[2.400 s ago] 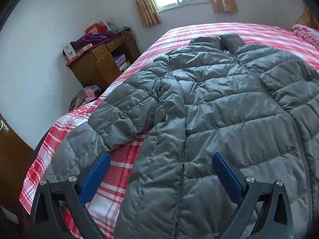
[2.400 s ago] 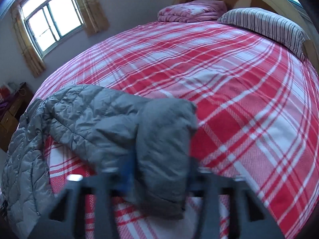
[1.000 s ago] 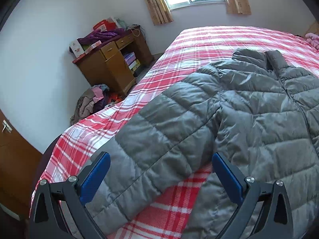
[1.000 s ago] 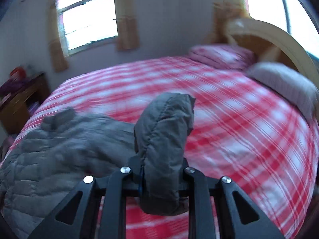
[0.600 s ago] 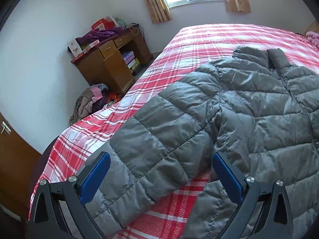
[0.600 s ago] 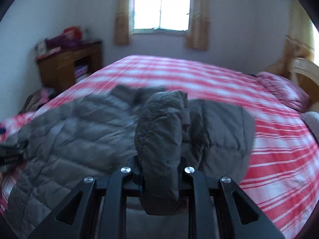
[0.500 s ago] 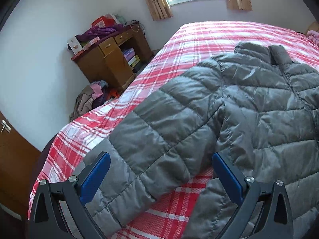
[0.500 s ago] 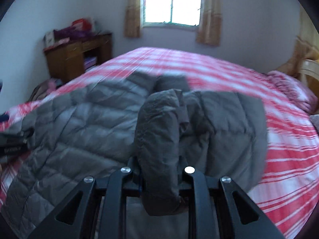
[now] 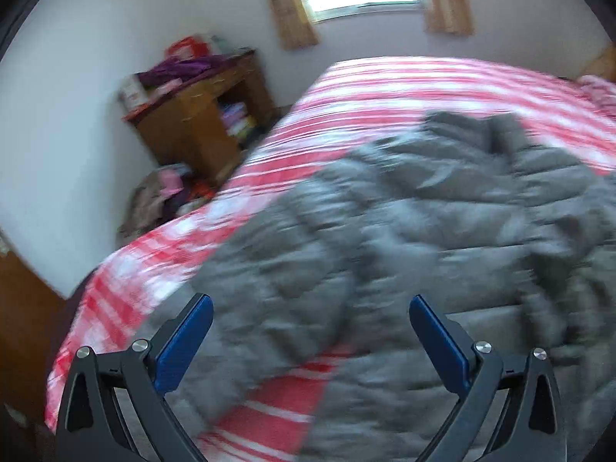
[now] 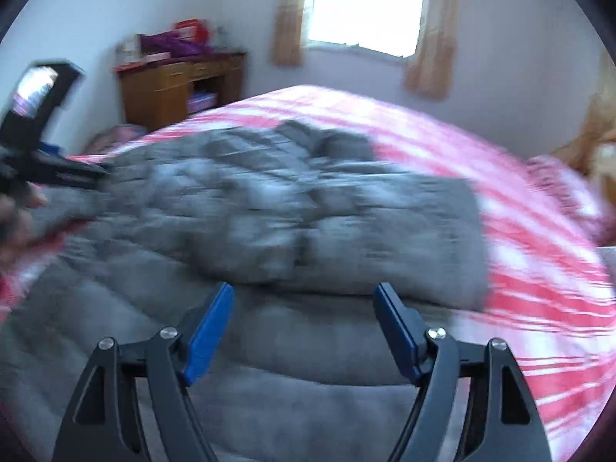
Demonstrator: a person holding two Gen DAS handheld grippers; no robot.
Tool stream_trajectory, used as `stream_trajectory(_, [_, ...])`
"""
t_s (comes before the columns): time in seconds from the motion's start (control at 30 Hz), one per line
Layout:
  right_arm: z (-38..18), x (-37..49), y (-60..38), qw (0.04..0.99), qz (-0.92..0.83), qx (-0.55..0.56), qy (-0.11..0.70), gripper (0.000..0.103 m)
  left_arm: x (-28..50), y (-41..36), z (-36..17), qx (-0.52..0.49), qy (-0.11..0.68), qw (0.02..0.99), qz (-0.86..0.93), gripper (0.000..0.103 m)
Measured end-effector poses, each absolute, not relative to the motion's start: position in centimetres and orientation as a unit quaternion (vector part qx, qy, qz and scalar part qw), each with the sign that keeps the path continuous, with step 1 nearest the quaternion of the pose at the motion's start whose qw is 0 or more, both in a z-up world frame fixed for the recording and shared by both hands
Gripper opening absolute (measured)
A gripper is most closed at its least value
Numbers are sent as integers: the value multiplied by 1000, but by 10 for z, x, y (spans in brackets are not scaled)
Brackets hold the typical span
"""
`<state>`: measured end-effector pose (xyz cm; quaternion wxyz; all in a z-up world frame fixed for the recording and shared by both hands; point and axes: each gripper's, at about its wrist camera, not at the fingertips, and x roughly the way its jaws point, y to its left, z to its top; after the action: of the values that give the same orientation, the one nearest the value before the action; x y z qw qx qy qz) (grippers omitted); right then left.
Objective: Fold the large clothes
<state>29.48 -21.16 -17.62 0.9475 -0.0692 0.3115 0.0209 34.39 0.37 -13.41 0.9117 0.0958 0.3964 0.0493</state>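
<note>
- Both views were smeared by motion blur, so fine detail was hard to read.
- The left hand-held gripper (image 9: 306,340) had its blue pads spread wide with nothing between them — it hung above the grey quilted jacket (image 9: 404,238).
- The right hand-held gripper (image 10: 304,327) was also spread apart and pinched nothing; the jacket (image 10: 269,208) lay below it.
- The jacket lay on the red-and-white checked bed (image 9: 404,88), one sleeve (image 10: 385,238) folded across its body toward 3 o'clock in the right wrist view.
- At 9 o'clock in that view, the left hand-held gripper (image 10: 42,154) showed at the frame's edge, just above the jacket.
- A wooden bench (image 9: 200,119), piled with clutter, stood against the wall at 10 o'clock, beside the bed.
- A curtained window (image 10: 365,7) sat at 12 o'clock.
</note>
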Motion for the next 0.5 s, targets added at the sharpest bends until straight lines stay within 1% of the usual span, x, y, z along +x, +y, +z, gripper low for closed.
stream_trajectory(0.07, [-183, 304, -232, 944, -12, -61, 324, 77, 347, -20, -133, 76, 416, 906, 9, 102])
stream_trajectory(0.17, [-199, 311, -271, 941, -54, -17, 332, 78, 351, -54, -136, 55, 431, 900, -33, 102])
stream_trajectory(0.3, [-218, 313, -297, 937, -56, 32, 344, 85, 361, -100, -152, 66, 441, 894, -56, 102])
stream_trajectory(0.37, [-225, 314, -301, 936, -53, 50, 346, 86, 368, -117, -166, 83, 446, 889, -63, 102])
stream_trajectory(0.4, [-227, 316, -303, 935, -51, 55, 346, 89, 370, -121, -171, 86, 449, 887, -64, 91])
stream_trajectory(0.43, [-229, 317, -304, 934, -49, 58, 348, 90, 372, -124, -177, 89, 454, 884, -68, 52])
stream_trajectory(0.47, [-230, 318, -304, 934, -47, 62, 350, 91, 375, -125, -182, 83, 468, 876, -86, 28])
stream_trajectory(0.5, [-232, 317, -306, 933, -45, 65, 351, 91, 375, -122, -184, 66, 481, 868, -103, 11])
